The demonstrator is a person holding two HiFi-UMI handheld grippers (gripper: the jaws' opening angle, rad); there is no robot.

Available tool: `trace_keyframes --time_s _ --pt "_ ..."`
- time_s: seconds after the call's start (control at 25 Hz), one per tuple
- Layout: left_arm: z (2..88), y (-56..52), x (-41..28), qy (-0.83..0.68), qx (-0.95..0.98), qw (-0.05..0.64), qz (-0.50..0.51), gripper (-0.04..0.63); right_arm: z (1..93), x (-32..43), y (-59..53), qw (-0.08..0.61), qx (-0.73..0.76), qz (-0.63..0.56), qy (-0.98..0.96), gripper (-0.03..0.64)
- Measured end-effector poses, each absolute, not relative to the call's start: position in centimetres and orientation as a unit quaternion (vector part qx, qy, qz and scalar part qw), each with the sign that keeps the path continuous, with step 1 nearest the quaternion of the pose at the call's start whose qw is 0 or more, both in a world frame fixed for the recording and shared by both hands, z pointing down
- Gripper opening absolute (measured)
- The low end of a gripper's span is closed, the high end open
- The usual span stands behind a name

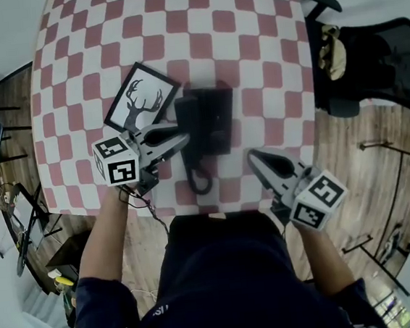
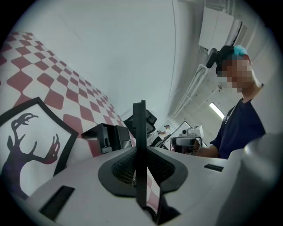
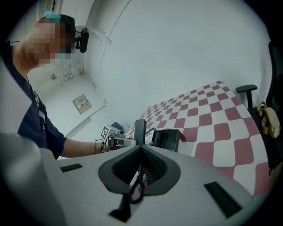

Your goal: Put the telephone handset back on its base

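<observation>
A black telephone base (image 1: 220, 118) sits mid-table on the red-and-white checked cloth (image 1: 176, 24). The black handset (image 1: 188, 125) stands along the base's left side. My left gripper (image 1: 182, 140) is shut on it from the left. In the left gripper view the handset (image 2: 140, 128) shows as a narrow black slab clamped between the jaws, with the base (image 2: 108, 137) just behind. A coiled cord (image 1: 199, 178) loops toward the table's near edge. My right gripper (image 1: 251, 156) hovers right of the cord, shut and holding nothing; in its own view the handset (image 3: 140, 130) and base (image 3: 168, 139) lie ahead.
A framed deer picture (image 1: 140, 101) lies left of the phone, close to the left gripper. A black office chair (image 1: 384, 68) stands off the table's right side. The table's near edge (image 1: 217, 209) runs just in front of the person's body.
</observation>
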State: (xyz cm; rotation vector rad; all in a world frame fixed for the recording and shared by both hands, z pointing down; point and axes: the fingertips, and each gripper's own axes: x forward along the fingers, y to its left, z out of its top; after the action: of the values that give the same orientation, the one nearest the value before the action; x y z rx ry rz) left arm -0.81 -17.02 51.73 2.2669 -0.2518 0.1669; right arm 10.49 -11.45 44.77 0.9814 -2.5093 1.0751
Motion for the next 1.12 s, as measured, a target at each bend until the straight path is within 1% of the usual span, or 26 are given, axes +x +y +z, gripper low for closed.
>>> trace_keyframes --time_s 0.36,0.84,1.12 --pt "55.4 -18.2 0.1 -0.073 0.892 0.438 0.087 0.091 46.2 10.6 -12.2 0.130 0.343 0.383 -0.848 0.018" --pt "56.8 -18.1 0.6 -0.040 0.875 0.475 0.078 0.092 47.2 10.2 -12.7 0.136 0.343 0.395 -0.841 0.018" --pt "58.3 -18.0 0.7 -0.045 0.865 0.493 0.083 0.092 47.6 10.1 -12.7 0.138 0.342 0.398 -0.840 0.018"
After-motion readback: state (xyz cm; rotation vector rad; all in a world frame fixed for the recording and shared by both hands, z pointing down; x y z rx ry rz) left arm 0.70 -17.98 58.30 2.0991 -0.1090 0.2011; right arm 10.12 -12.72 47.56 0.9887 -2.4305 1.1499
